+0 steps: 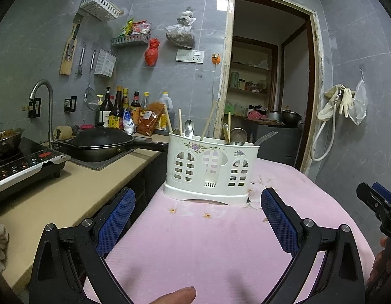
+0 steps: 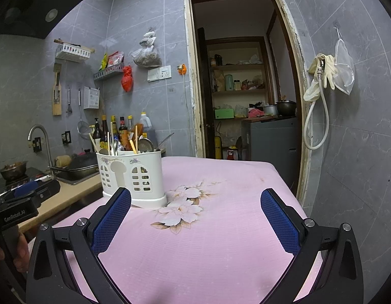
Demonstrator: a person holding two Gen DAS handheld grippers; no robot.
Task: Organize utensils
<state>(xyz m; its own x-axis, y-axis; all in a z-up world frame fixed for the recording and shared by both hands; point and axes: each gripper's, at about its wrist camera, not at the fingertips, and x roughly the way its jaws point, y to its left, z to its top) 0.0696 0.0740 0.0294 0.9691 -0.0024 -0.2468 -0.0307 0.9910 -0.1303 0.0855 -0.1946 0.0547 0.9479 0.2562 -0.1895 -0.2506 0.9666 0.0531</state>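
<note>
1. The white plastic holder (image 1: 210,169) stood upright on the pink cloth (image 1: 208,248), at the cloth's left side next to the counter (image 1: 66,190).
2. Chopsticks (image 1: 180,124), a spoon (image 1: 189,128) and a ladle (image 1: 238,135) stuck up out of the holder's top; which compartment each sat in could not be told.
3. The holder's front wall had arched window cut-outs and a small flower print along the rim.
4. The left gripper (image 1: 198,202) hung just in front of the holder with its blue pads (image 1: 117,220) spread wide apart, holding nothing.
5. The right gripper (image 2: 195,202) hovered over the cloth to the right of the holder (image 2: 132,177), its jaws likewise wide apart and empty; its left pad (image 2: 111,220) overlapped the holder's base in the right wrist view, though contact could not be judged.
6. A flower pattern (image 2: 181,207) was printed on the cloth just beside the holder.
7. On the counter, a black pan (image 1: 101,144) rested over the sink under the tap (image 1: 42,96), and a cooktop (image 1: 23,167) sat nearer the camera.
8. Sauce bottles (image 1: 119,111) stood against the grey tiled wall behind the pan.
9. An open doorway (image 2: 241,81) lay beyond the cloth, and gloves (image 2: 322,76) hung on the wall to its right.
</note>
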